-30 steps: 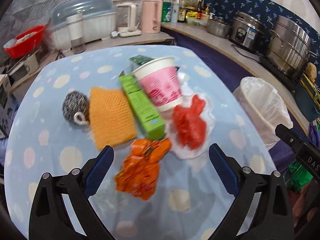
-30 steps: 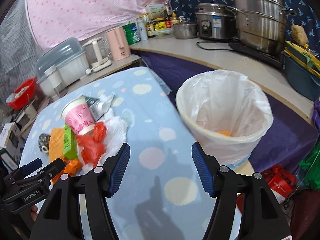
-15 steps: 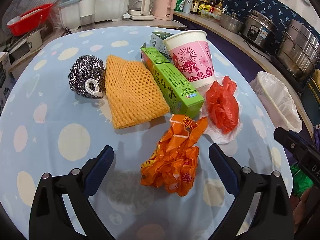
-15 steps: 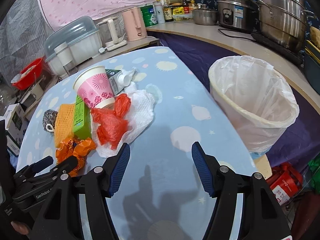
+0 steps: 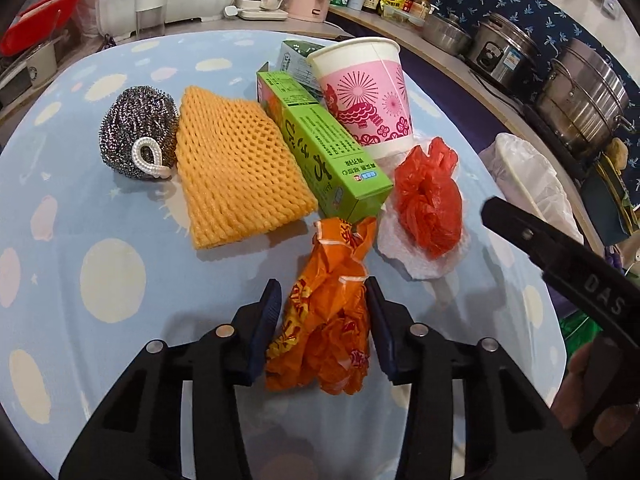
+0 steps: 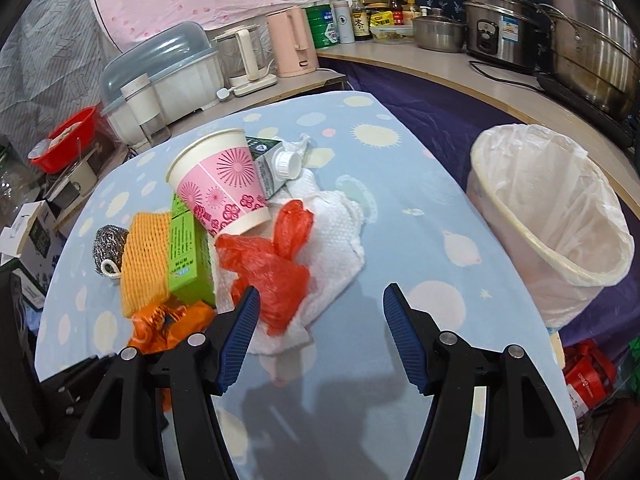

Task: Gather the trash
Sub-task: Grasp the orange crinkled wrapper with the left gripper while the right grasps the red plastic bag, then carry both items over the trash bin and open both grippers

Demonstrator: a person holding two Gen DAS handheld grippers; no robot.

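Left claw has just closed around crumpled orange wrapper.

A crinkled, glossy orange plastic wrapper is seen beside a matt orange foam net sleeve, a rough steel-wire scouring ball, a smooth pink-printed paper cup and a dimpled white paper towel.

Likely a home kitchen: rice cooker, steamer pots, kettle & sauce bottles on counter.
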